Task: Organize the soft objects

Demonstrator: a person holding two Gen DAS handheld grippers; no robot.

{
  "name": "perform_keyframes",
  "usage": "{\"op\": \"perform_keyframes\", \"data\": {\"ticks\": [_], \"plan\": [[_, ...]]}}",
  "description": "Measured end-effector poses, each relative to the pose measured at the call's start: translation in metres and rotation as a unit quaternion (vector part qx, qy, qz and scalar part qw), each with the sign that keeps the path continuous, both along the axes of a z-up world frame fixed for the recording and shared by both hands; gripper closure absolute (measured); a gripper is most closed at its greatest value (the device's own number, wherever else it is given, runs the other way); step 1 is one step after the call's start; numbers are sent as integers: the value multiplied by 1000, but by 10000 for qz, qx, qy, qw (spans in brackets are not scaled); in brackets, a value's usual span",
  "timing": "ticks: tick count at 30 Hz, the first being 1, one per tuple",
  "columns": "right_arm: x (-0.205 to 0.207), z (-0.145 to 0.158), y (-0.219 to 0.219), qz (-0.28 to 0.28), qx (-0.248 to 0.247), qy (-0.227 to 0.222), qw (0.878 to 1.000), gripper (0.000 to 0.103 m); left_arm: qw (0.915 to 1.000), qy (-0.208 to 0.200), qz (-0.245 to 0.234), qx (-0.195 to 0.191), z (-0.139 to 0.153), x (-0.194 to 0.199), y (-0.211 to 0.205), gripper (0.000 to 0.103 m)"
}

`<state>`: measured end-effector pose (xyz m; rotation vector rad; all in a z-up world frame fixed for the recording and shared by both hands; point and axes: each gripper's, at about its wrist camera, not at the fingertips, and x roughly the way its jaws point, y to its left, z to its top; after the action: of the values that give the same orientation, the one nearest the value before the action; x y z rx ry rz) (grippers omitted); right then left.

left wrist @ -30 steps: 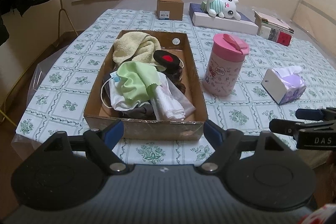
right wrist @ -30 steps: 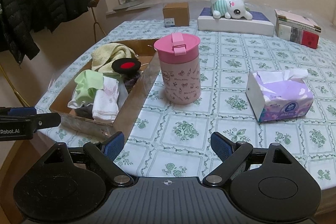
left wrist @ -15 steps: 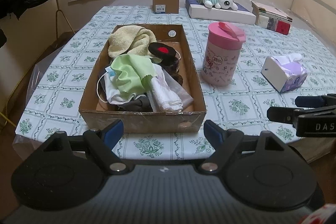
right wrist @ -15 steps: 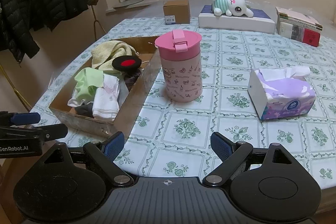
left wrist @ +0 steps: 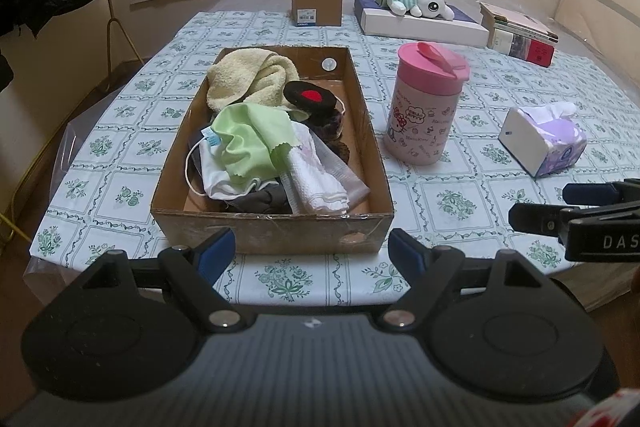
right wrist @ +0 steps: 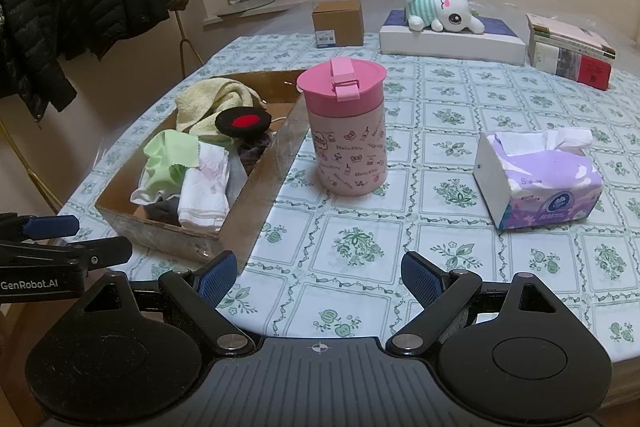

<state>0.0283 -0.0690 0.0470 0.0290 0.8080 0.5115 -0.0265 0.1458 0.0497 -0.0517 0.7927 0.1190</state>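
Your left gripper [left wrist: 311,249] sits at the bottom of its frame with its fingers spread wide and nothing between them, just short of the near end of the cardboard box [left wrist: 272,231]. Your right gripper [right wrist: 319,273] is likewise spread and empty, low over the patterned tablecloth [right wrist: 448,99].

In the left view the box fills the centre, its long axis running straight away from you toward the top of the frame. In the right view it lies at centre left, its long axis slanting up and to the right.

The soft things are heaped inside it: a yellow towel [left wrist: 248,79] at the far end, a green cloth [left wrist: 252,141] mid-box, a folded white cloth [left wrist: 316,179] nearer you, pointing along the box, and a black pad with a red spot [left wrist: 310,97].

To the right of the box stands a pink cup [left wrist: 426,107], upright, and further right a tissue pack [left wrist: 544,141].
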Motion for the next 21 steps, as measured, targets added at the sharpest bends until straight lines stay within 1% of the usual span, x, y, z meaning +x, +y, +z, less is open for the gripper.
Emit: {"op": "perform_keyframes", "data": {"ticks": [21], "plan": [[0, 1, 1, 2, -3, -11, 10000, 14, 10000, -6, -9, -6, 1, 1, 1, 21]]}}
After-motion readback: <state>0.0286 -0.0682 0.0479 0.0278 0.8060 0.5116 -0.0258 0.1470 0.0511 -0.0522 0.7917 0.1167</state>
